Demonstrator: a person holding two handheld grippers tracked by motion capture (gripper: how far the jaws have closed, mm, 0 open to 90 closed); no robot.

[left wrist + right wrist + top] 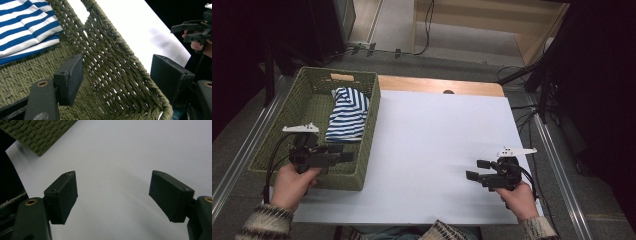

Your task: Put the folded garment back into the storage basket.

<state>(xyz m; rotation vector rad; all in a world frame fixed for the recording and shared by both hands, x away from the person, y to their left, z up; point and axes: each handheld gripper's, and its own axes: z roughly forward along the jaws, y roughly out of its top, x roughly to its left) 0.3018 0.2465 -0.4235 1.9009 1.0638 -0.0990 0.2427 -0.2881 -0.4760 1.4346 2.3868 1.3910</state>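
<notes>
A green woven basket point(368, 125) stands at the table's left. A folded blue-and-white striped cloth point(347, 114) lies in its far right part. My left gripper point(344, 153) hovers over the basket's near right corner with its jaws pointing right. In the left gripper view this gripper point(117, 72) is open. The basket wall point(112, 62) runs between its pads without touching either, and the striped cloth point(22, 27) lies beyond. My right gripper point(475, 169) is held low over the white table top point(432, 135) at the near right. It point(112, 192) is open with nothing between its pads.
The white sheet point(130, 150) covers most of the table, and a wooden strip point(437, 85) shows at its far edge. A basket corner point(37, 132) lies ahead of the right gripper. Cables and dark stands point(542, 85) sit on the floor at the right, and metal rails flank the table.
</notes>
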